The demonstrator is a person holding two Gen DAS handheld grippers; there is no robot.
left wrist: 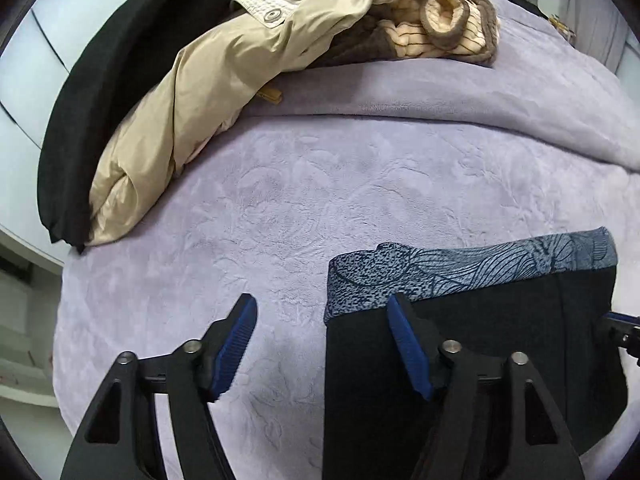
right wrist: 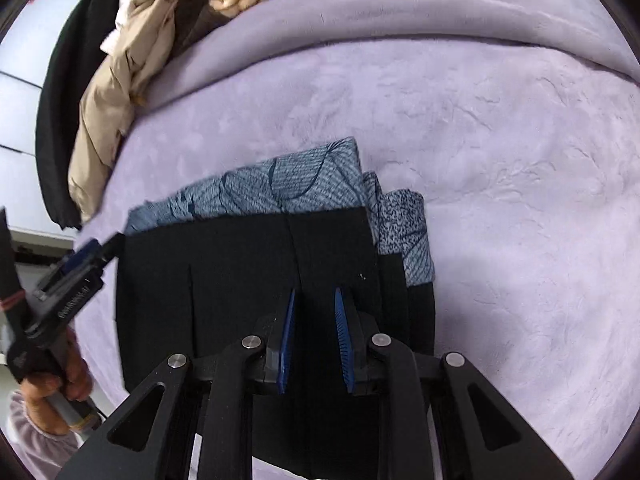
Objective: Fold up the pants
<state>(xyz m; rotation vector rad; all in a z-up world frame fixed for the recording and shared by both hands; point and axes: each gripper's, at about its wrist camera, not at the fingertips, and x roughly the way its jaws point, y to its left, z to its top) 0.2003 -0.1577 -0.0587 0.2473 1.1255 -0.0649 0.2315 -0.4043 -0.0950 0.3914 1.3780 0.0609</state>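
In your left wrist view, the left gripper [left wrist: 320, 316] hangs above the bed with its jaws wide and nothing between them: 1 blue pad sits over bare purple blanket [left wrist: 280, 200], the other over the dark cloth of the pants [left wrist: 500, 320]. The pants lie flat on the blanket at the lower right, folded into a compact stack, with a blue patterned band [left wrist: 480, 268] along the far edge. A beige jacket [left wrist: 180, 120] and a striped brown garment [left wrist: 448, 32] are heaped well apart at the head of the bed, and the tip of your right gripper [left wrist: 620, 332] peeks in at the right edge. In your right wrist view, the right gripper [right wrist: 316, 312] points down over the middle of the folded pants [right wrist: 240, 272] with its jaws narrow but not closed; no cloth is pinched between the pads. Several layers of the patterned band [right wrist: 280, 184] show stacked along the far and right edges, so the folding looks nearly or fully done. Your left gripper [right wrist: 84, 256] and the hand [right wrist: 60, 376] that carries it stand just beside the left edge of the stack. Judging from this, you are in the release after a fold. Next, check whether the stepped right-hand layers need squaring; if so, press or nudge them gently without dragging the top layer.
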